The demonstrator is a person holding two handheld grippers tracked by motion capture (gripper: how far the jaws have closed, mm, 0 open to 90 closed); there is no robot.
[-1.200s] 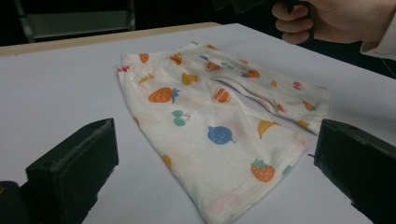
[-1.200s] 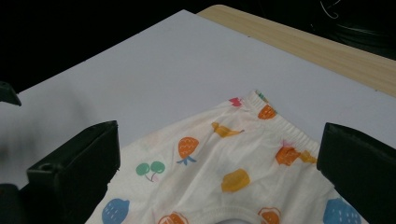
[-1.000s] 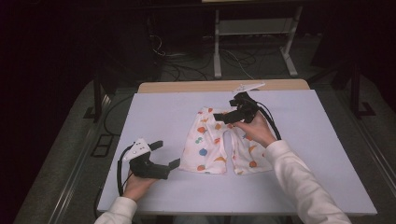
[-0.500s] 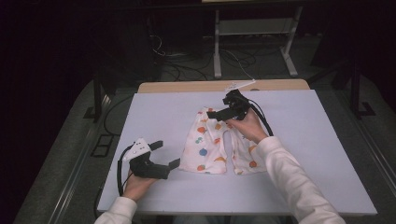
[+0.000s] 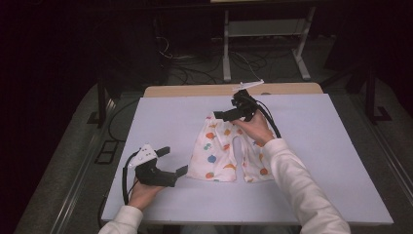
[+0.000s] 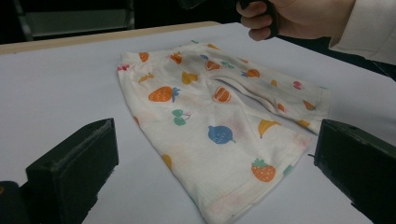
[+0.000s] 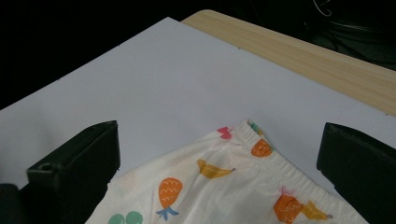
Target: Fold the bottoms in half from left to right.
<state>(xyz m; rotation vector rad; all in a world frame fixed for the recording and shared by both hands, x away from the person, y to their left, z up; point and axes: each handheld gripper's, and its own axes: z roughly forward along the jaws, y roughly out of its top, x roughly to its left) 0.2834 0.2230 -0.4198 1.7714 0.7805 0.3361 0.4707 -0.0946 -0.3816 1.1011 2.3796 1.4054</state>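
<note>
A pair of white shorts (image 5: 219,152) printed with coloured fruit lies flat in the middle of the white table top (image 5: 311,126), waistband at the far end. My right gripper (image 5: 223,111) hovers open over the far left corner of the waistband (image 7: 259,138), its jaws wide apart on either side of it. My left gripper (image 5: 175,160) rests open near the front left of the table, just left of the shorts' leg hem, with nothing between its jaws. In the left gripper view the shorts (image 6: 219,121) lie ahead of the gripper (image 6: 215,140), the right hand (image 6: 299,16) above them.
A strip of wooden table edge (image 5: 204,90) runs behind the white top. Beyond it, on the dark floor, stand a metal frame (image 5: 265,34) and loose cables (image 5: 190,63). Bare white surface stretches left and right of the shorts.
My right gripper has slid left and slightly farther along the waistband, toward its left corner. The left gripper and the shorts have stayed where they were.
</note>
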